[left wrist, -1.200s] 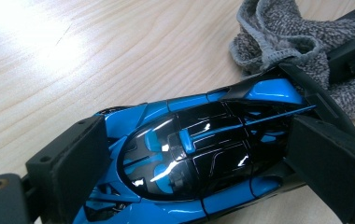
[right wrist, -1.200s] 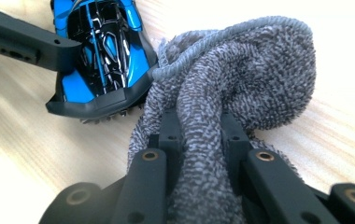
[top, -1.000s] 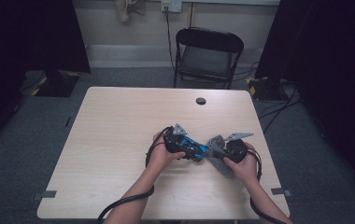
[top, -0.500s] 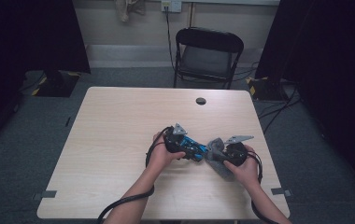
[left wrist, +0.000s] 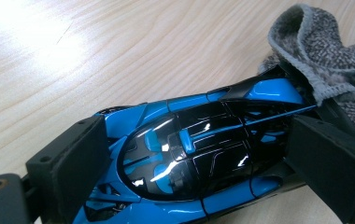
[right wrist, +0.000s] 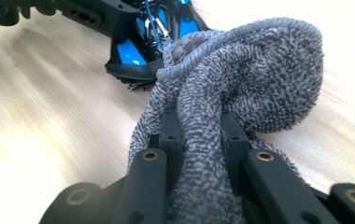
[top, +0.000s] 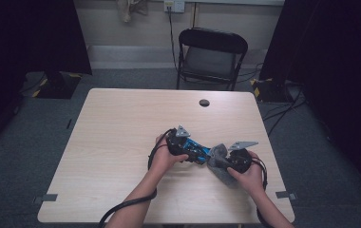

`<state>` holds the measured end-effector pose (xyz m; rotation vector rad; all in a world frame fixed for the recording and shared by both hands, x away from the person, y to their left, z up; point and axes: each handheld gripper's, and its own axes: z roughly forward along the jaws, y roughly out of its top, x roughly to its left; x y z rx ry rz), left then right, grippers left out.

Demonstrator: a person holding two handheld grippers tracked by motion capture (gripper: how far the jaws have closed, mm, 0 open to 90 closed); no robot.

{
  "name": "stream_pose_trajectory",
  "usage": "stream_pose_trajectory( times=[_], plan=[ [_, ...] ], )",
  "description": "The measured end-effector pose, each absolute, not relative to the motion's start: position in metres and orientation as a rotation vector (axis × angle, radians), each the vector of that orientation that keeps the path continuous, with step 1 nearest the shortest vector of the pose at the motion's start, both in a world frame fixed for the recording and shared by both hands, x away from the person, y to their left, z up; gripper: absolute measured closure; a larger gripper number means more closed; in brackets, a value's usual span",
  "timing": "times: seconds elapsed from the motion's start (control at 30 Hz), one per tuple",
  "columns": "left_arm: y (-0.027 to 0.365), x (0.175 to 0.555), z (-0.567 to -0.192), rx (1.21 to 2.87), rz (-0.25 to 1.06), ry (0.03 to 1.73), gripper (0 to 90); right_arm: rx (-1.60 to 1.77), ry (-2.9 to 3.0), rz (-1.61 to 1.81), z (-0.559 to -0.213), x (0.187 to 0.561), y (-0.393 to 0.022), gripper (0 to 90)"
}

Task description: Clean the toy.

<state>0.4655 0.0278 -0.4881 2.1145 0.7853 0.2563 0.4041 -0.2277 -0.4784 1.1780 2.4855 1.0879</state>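
Observation:
A blue and black toy car (left wrist: 199, 154) lies on the wooden table (top: 121, 133), gripped across its body by my left gripper (left wrist: 203, 161), whose black pads (left wrist: 80, 161) press on both its sides. In the high view the car (top: 198, 153) sits between the two hands. My right gripper (right wrist: 199, 123) is shut on a bunched grey terry cloth (right wrist: 259, 70). The cloth's folded end rests against one end of the car (right wrist: 138, 42). From above, the cloth (top: 219, 166) lies under and ahead of the right gripper (top: 223, 160).
A small black round disc (top: 204, 102) sits near the table's far edge. A black folding chair (top: 210, 57) stands behind the table. Cables trail from both grippers off the near edge. Dark curtains flank the room on the left and right.
The right gripper with the cloth has shifted slightly against the car's end. The left gripper and the car have stayed in place.

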Motion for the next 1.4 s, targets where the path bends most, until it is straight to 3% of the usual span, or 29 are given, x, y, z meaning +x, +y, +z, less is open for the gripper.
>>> stream_pose_trajectory(
  times=[1.4],
  plan=[
    [0.028,0.465,-0.488,2.112,0.259,0.782,5.9,0.972,2.664,1.173,-0.473,0.374,-0.189,76.3]
  ],
)
